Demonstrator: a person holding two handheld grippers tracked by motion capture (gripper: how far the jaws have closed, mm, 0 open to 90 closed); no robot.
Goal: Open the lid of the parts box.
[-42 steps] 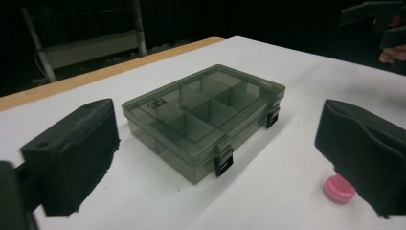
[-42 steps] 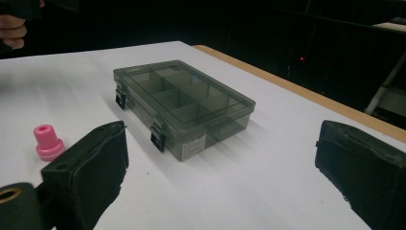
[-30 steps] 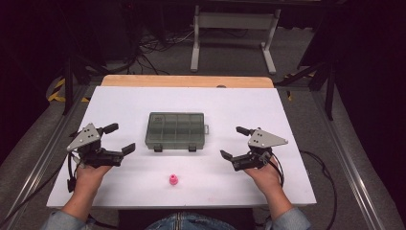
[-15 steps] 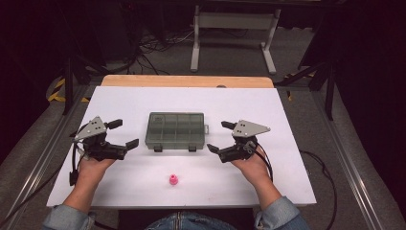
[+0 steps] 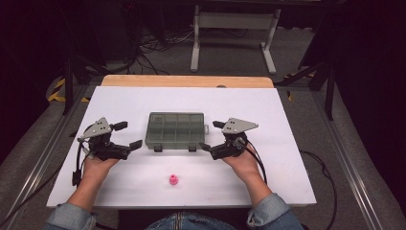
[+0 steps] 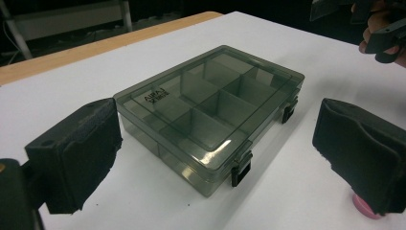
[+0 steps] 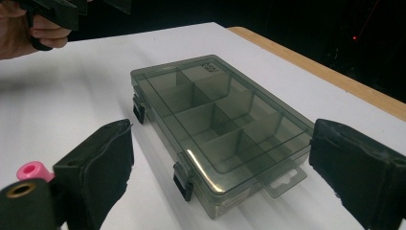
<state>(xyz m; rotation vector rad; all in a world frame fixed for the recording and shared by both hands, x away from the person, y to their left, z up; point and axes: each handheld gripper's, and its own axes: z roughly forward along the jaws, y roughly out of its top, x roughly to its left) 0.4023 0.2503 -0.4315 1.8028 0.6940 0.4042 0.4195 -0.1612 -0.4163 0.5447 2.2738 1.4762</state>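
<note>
Box (image 5: 176,130) sits shut in middle of white desk (image 5: 287,172), long side running left to right, two black clips (image 6: 241,168) on near edge. Left gripper (image 5: 125,135) just left of box, fingers (image 6: 76,153) spread wide, holding nothing, aimed at left short end. Small pink piece (image 5: 174,180) lies near front, between hands, apart from box. Right gripper (image 5: 210,135) just right of box, fingers (image 7: 98,167) spread wide too, empty, a bit closer to box. Likely next: each hand closes in on its own end.
</note>
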